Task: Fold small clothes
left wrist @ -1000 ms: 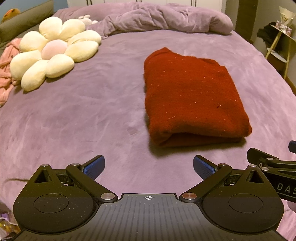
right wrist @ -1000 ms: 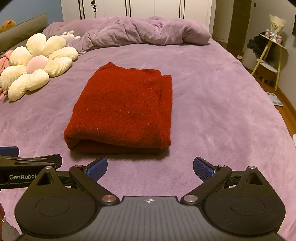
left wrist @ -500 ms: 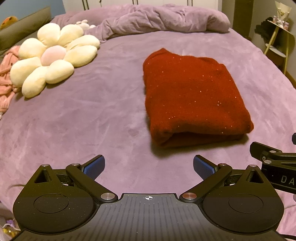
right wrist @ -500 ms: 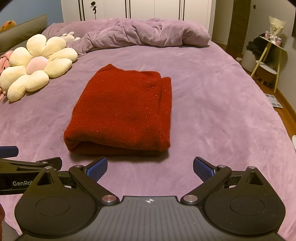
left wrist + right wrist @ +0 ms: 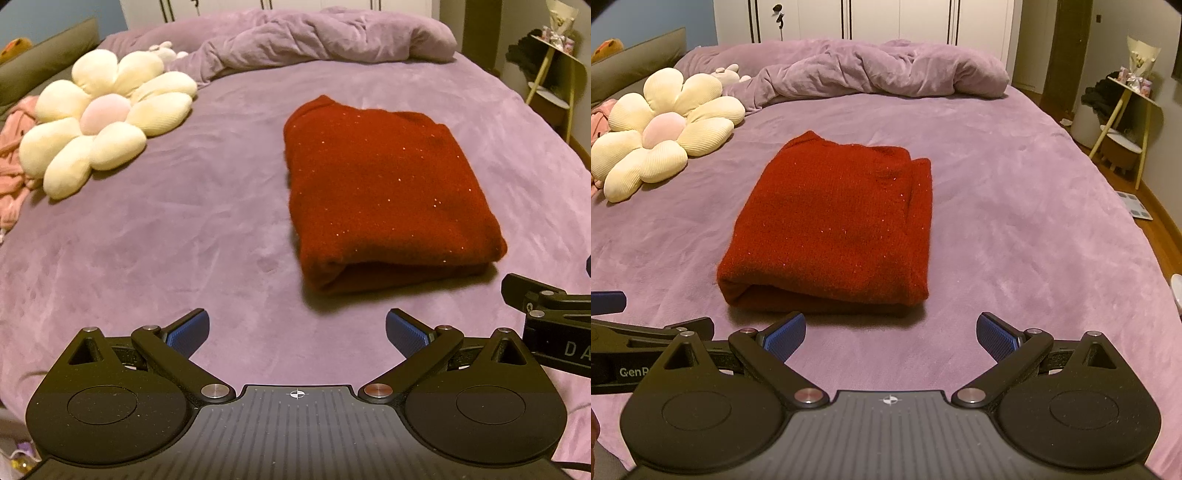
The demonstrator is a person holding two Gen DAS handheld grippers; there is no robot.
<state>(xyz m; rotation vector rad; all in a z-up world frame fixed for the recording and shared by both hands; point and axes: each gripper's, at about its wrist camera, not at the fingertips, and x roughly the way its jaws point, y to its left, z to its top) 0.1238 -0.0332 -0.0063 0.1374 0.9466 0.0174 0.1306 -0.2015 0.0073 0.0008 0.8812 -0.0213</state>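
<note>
A dark red knitted garment (image 5: 384, 192) lies folded into a thick rectangle on the purple bedspread (image 5: 184, 221); it also shows in the right wrist view (image 5: 834, 229). My left gripper (image 5: 297, 330) is open and empty, held over the bed in front of the garment's near left corner. My right gripper (image 5: 890, 334) is open and empty, just in front of the garment's near edge. Neither touches the cloth. The right gripper's body shows at the right edge of the left wrist view (image 5: 546, 317).
A cream flower-shaped cushion (image 5: 103, 122) lies at the left, with pink cloth (image 5: 14, 158) beside it. A bunched purple duvet (image 5: 871, 70) lies across the far end. A small side table (image 5: 1126, 122) and wooden floor are beyond the bed's right edge.
Both grippers have drawn back and lifted a little, so the garment sits slightly farther away. The garment has not moved. Both stay open.
</note>
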